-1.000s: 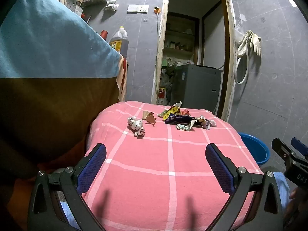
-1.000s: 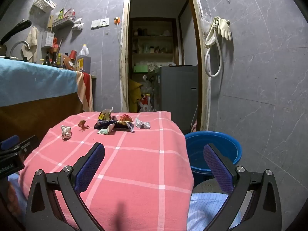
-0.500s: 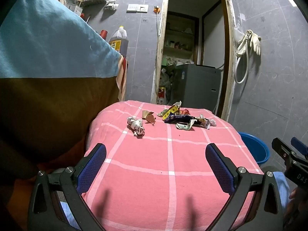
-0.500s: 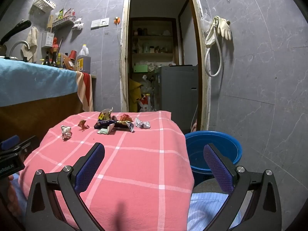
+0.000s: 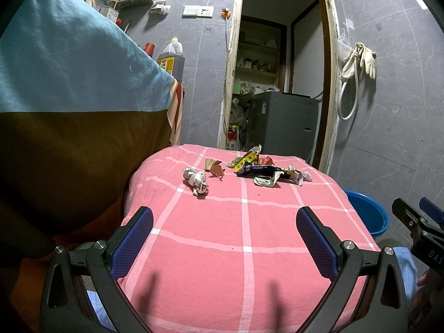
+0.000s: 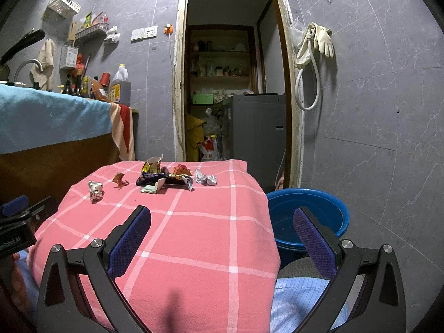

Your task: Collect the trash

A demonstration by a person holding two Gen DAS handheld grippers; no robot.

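Note:
Several pieces of trash lie at the far end of the pink checked tablecloth (image 5: 244, 230): a crumpled white wrapper (image 5: 197, 183) (image 6: 95, 190), a brown scrap (image 5: 215, 168) (image 6: 120, 179), a dark wrapper pile (image 5: 260, 170) (image 6: 163, 179) and a crumpled white ball (image 6: 206, 179). A blue basin (image 6: 308, 216) (image 5: 366, 216) stands on the floor right of the table. My left gripper (image 5: 224, 238) is open over the near cloth, well short of the trash. My right gripper (image 6: 222, 236) is open too, near the table's right edge beside the basin.
A counter draped in blue and brown cloth (image 5: 69, 88) rises close on the left, with bottles (image 6: 120, 86) on top. Behind the table an open doorway (image 6: 230, 88) shows a grey appliance (image 6: 258, 125). Gloves and a hose (image 6: 313, 52) hang on the right wall.

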